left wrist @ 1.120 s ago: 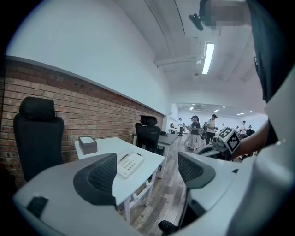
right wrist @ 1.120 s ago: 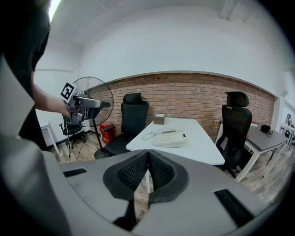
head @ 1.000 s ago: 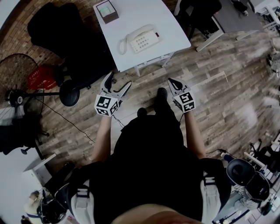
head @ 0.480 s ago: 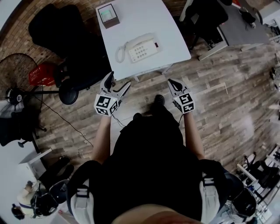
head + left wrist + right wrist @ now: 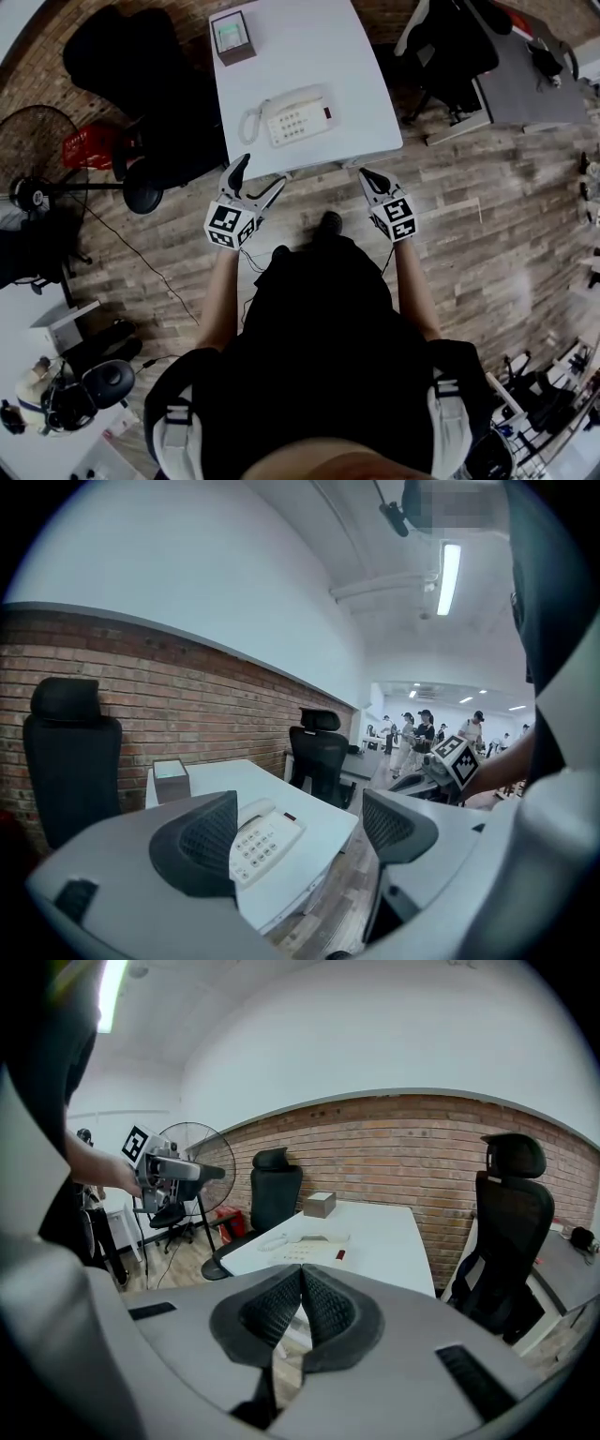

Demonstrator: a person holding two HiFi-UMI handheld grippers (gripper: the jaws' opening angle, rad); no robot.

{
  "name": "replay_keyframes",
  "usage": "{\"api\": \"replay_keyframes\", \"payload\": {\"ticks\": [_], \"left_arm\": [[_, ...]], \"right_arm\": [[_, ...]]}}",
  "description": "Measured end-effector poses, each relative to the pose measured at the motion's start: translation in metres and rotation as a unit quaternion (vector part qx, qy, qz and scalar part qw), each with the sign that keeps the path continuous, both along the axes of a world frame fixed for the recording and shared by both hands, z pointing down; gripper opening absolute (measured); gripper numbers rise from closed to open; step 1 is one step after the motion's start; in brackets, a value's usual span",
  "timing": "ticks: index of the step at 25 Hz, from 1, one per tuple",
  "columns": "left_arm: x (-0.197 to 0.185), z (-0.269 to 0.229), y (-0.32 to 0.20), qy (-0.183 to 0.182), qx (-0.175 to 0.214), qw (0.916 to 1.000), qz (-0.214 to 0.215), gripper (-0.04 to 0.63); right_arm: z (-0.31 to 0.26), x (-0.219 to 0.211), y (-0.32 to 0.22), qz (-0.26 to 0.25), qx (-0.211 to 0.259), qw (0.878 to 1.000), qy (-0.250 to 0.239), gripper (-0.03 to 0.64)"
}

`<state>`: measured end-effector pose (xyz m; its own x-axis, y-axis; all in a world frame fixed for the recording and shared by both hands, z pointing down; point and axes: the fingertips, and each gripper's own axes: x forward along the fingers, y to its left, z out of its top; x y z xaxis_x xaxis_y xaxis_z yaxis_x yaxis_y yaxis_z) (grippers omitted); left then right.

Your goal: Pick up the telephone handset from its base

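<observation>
White handset (image 5: pixel 289 97) lies on its base (image 5: pixel 302 124) on the table (image 5: pixel 366 103). Short of the table, my left gripper (image 5: pixel 258 172) gapes wide, ready for it; my right gripper (image 5: pixel 367 175) is pinched closed and empty.

white table (image 5: pixel 361 89) on wood-plank floor (image 5: pixel 487 216); cream telephone (image 5: pixel 286 117) near front edge, handset (image 5: pixel 292 97) resting on base (image 5: pixel 300 125); small brown box (image 5: pixel 231 36) at far left corner, well apart.

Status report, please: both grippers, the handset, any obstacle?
Left gripper open, empty; right gripper shut, empty. Handset on its base on the white table, untouched. No obstacle seen before it.
</observation>
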<state>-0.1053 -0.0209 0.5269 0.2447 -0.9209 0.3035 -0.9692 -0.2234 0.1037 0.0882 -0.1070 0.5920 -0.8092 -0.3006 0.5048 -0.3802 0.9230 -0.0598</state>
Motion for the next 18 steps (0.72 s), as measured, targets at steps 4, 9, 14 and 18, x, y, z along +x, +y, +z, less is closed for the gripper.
{"api": "replay_keyframes", "payload": {"ticks": [4, 9, 14, 18], "left_arm": [[0.006, -0.001, -0.014, 0.004, 0.002, 0.9997, -0.023, 0.408], [0.014, -0.006, -0.028, -0.005, 0.004, 0.9992, -0.039, 0.408], [0.02, -0.009, -0.032, -0.012, 0.002, 0.9984, -0.055, 0.408], [0.018, -0.006, -0.028, -0.018, -0.005, 0.9977, -0.066, 0.408]], "right_arm": [[0.0, 0.004, -0.02, -0.024, 0.001, 1.0, 0.0, -0.002], [0.0, 0.008, -0.041, -0.042, 0.0, 0.999, -0.003, -0.002], [0.004, 0.011, -0.054, -0.055, -0.002, 0.998, -0.005, -0.002], [0.006, 0.006, -0.058, -0.065, -0.005, 0.998, -0.013, -0.002]]}}
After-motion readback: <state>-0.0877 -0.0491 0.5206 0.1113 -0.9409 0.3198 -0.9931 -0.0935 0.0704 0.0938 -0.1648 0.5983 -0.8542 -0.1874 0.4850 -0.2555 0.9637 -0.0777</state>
